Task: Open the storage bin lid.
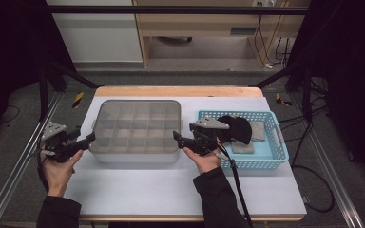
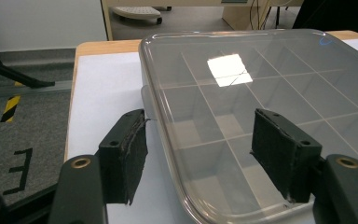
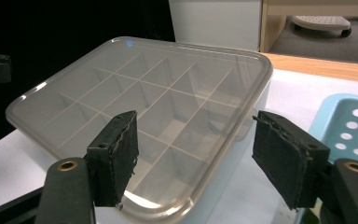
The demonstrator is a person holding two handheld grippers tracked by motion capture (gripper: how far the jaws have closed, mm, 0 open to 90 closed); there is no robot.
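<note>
Behind the surface (image 1: 171,190), a pale wooden cabinet stands against the far wall with cables hanging beside it, and dark frame bars run down both sides of the rig. White covering lies over the surface, with a strip of wood showing along its far edge.

To the right sits a light blue perforated basket (image 1: 274,156) holding a bundle of black cloth (image 1: 237,127) and some grey pieces (image 1: 257,130). It stands just beside the right hand, close behind that gripper.

At the middle lies a shallow divided box (image 1: 135,152) under a clear smoky lid (image 1: 138,124), through which a grid of compartments shows. I cannot tell whether anything lies in them.

The left gripper (image 1: 89,139) comes in at the box's left near corner. In the left gripper view its jaws stand wide apart, one pad over the bare white covering just outside the rim, the other over the lid, so the edge of the lid (image 2: 261,93) lies between them.

The right gripper (image 1: 177,137) meets the right near corner. In the right gripper view its jaws are likewise spread wide, straddling the corner of the lid (image 3: 158,88), with the basket's rim (image 3: 349,126) at the right edge. Neither pair grips anything.
</note>
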